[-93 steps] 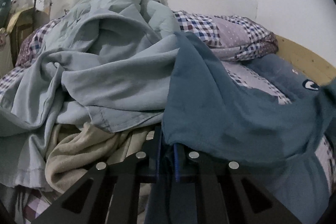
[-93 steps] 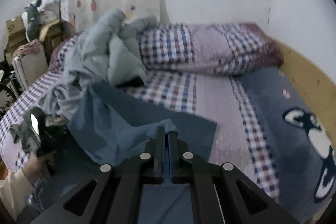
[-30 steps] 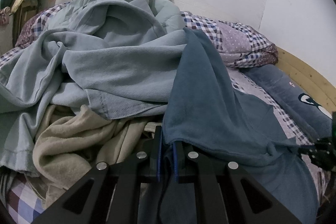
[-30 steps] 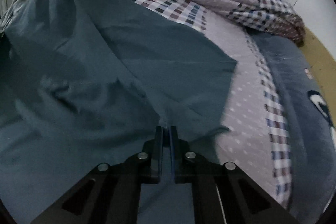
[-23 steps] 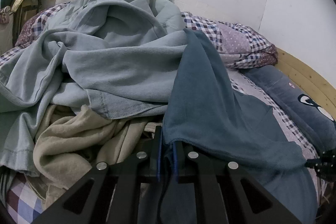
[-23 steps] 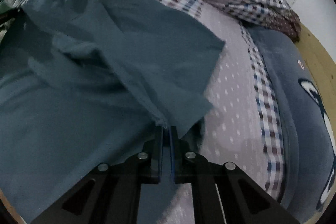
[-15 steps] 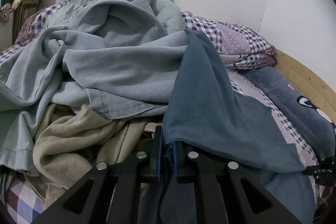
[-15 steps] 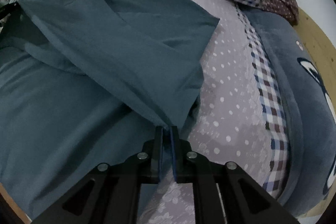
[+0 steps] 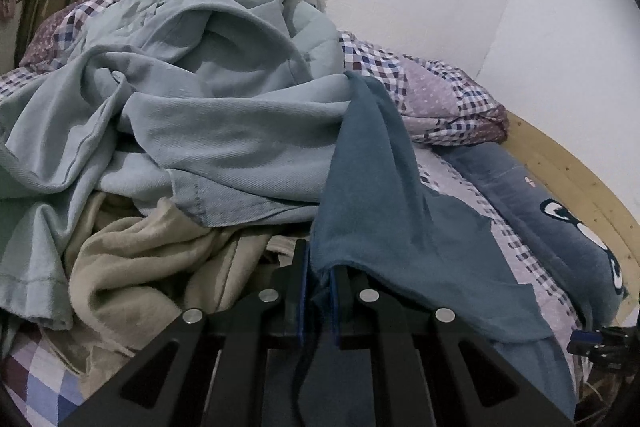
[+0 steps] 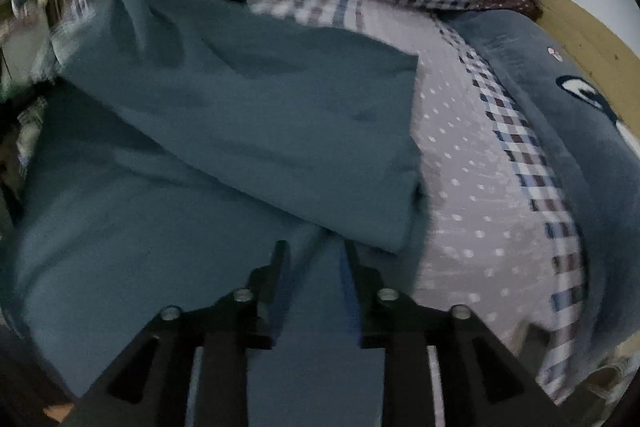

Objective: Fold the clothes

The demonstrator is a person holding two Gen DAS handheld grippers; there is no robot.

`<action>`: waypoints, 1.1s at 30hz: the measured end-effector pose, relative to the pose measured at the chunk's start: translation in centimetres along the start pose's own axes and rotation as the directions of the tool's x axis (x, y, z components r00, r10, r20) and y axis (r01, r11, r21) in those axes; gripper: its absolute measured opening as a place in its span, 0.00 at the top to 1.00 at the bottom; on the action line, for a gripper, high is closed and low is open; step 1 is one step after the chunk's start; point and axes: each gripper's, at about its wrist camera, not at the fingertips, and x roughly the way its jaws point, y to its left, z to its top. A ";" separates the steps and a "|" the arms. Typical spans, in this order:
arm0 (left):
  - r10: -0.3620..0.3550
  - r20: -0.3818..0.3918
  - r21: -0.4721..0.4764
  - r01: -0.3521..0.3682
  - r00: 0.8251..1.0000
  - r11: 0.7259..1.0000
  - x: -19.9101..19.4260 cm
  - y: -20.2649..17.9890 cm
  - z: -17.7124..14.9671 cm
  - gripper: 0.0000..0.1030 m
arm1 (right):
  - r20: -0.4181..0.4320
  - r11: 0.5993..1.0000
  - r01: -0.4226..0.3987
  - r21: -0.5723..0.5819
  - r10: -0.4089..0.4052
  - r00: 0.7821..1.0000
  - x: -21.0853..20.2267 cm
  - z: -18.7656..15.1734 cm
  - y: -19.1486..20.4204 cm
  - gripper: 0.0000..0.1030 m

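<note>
Bed (image 10: 472, 163) with dotted and checked cover carries the work. Teal garment (image 10: 248, 115) lies spread near the front edge, one flap doubled over its body, far end draped on the pale pile (image 9: 208, 115). Left gripper (image 9: 318, 279) is clamped on its hem; right gripper (image 10: 316, 259) stands spread, holding nothing. Judgement: one fold laid, more left; pile unfolded.
</note>
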 end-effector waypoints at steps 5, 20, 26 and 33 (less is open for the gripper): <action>0.031 0.032 -0.037 -0.030 0.999 0.999 -1.8 1.8 0.2 0.63 | 0.134 0.986 -0.121 0.115 0.106 0.985 -2.1 -0.6 2.2 0.63; 0.074 0.044 -0.117 -0.069 0.996 0.991 -8.7 7.0 -0.7 0.48 | 0.256 0.941 -0.322 0.102 0.288 0.923 -2.5 -2.7 9.9 0.58; 0.069 -0.010 -0.084 -0.069 0.998 0.994 -9.5 7.0 -2.0 0.48 | 0.266 0.936 -0.350 0.035 0.329 0.906 -2.5 -3.1 13.0 0.56; 0.075 -0.004 -0.069 -0.075 0.997 0.995 -11.6 7.5 -2.7 0.48 | 0.256 0.924 -0.382 -0.004 0.370 0.893 -2.1 -2.8 15.5 0.54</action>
